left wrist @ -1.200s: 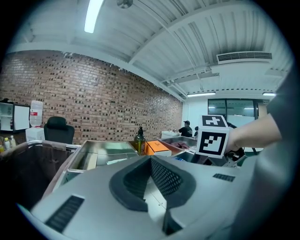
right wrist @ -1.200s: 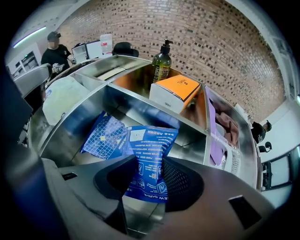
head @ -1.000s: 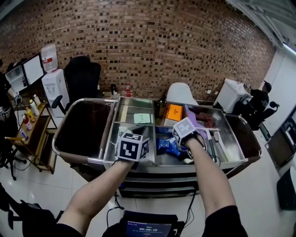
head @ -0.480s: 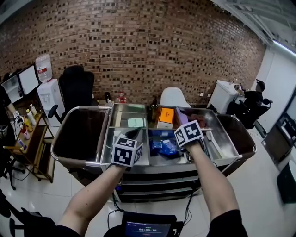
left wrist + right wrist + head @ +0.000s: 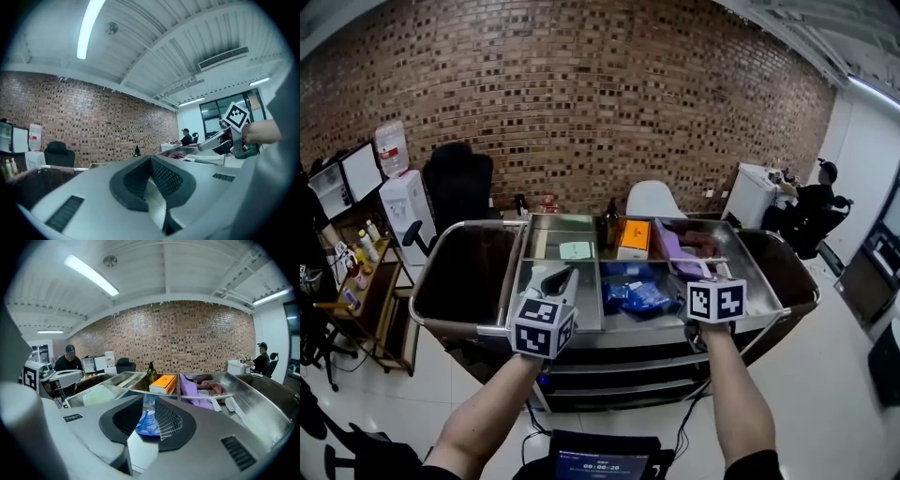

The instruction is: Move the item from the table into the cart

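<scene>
Left gripper (image 5: 151, 159) jaws closed, empty. Right gripper (image 5: 148, 404) jaws just closing, narrow gap, empty; blue packet (image 5: 146, 425) seemingly beyond tips.

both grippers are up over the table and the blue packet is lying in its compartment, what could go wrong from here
1. The right gripper has just been closing its jaws with nothing between them. The blue packet lies in a compartment of the steel table, so this may be an empty grasp.
2. The left gripper is shut and holds nothing. Unless it opens first, it would likely push an item rather than grip it.
</scene>
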### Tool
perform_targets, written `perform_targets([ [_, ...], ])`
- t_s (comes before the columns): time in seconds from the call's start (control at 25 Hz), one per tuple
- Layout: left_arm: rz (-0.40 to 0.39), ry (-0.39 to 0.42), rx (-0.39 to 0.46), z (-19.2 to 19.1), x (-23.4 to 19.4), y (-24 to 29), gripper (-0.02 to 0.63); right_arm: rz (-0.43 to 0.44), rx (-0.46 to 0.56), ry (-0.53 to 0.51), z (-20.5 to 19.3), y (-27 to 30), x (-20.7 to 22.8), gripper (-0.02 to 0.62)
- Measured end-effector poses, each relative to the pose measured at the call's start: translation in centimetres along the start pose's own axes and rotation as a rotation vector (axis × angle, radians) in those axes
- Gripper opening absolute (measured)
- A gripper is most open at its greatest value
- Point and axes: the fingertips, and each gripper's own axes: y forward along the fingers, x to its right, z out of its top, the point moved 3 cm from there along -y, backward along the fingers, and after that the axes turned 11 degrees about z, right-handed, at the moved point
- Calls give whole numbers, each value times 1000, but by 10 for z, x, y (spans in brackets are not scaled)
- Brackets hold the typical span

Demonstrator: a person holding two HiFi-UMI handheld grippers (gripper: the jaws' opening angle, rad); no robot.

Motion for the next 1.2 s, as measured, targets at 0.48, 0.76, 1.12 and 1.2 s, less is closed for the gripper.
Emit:
perform_targets([
  [0.48, 33, -40, 65, -4, -1, -42, 9, 24, 300, -67, -1, -68, -51, 12],
  [0.76, 2, -26, 89, -8, 15, -59, 9, 12, 356, -112, -22, -87, -71, 12],
  [1.12, -12, -34, 66, -23, 20, -67, 9, 19, 380, -97, -38, -89, -79, 12],
  [1.2, -10, -38, 68, -23, 18, -69, 9, 15, 386, -93, -38, -91, -80, 12],
])
